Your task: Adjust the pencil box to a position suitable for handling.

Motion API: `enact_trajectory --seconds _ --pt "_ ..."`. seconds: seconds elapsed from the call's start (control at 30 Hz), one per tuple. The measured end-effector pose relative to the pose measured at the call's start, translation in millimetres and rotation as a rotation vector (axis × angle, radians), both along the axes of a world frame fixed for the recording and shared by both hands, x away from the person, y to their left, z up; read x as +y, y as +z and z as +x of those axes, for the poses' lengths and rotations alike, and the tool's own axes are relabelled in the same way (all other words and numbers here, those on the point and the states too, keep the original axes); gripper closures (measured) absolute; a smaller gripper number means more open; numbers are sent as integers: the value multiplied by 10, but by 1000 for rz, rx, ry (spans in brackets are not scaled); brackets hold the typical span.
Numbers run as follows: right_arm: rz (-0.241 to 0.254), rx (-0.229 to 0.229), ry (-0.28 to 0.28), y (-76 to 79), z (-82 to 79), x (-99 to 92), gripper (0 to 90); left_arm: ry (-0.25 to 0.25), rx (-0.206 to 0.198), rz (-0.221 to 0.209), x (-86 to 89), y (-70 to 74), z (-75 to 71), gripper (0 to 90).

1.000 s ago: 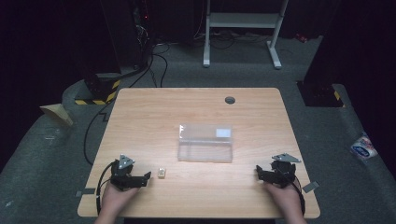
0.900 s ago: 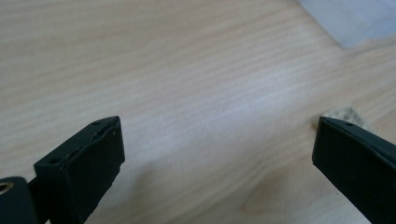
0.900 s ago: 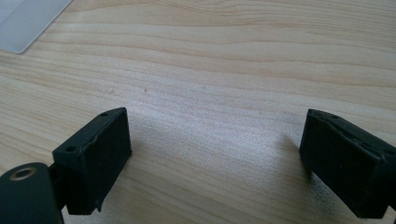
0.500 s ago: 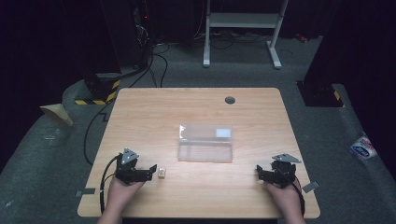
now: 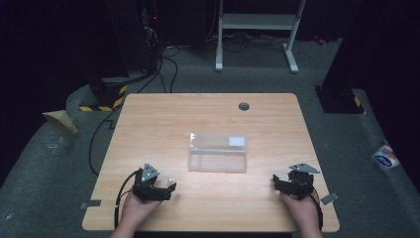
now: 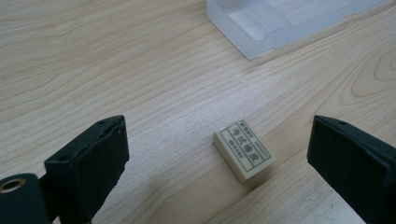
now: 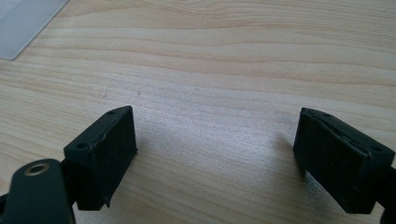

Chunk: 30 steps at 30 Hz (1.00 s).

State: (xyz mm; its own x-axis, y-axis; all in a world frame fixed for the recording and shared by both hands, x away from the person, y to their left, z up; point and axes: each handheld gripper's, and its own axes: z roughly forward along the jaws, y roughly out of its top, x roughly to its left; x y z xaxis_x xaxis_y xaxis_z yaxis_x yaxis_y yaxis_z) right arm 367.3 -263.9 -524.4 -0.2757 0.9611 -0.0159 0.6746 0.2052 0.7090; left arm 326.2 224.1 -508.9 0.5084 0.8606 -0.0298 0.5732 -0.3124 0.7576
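Eraser [image 6: 243,156], small and cream with a printed label, lies flat on the wooden table [image 5: 163,124] between the left gripper's [image 6: 219,154] wide-open jaws, untouched; clear plastic box [image 5: 218,151] sits beyond.

The desk [image 5: 163,124] is a pale wood-grain top with rounded corners and a round dark cable hole [image 5: 243,106] near its far edge, at about twelve o'clock. A clear plastic box [image 5: 218,152] lies flat just past the desk's centre. A small cream eraser [image 6: 244,149] with printed characters on its top face lies flat toward seven o'clock, well apart from the box.
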Motion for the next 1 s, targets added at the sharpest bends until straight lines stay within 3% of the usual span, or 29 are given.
enact_trajectory --seconds 0.17,0.33,0.63,0.87,1.0 --pt "2 1 -6 1 -4 6 130 -5 15 8 -30 -11 -55 64" --pt "6 3 -5 2 -7 8 139 11 38 -18 -35 -47 -123 89" --pt "4 1 2 3 13 4 142 1 58 1 -97 -119 -179 167" --pt "4 0 2 3 13 4 143 2 43 -5 -123 -129 -177 313" --pt "4 0 2 3 12 4 143 30 30 -3 -183 -107 -163 338"
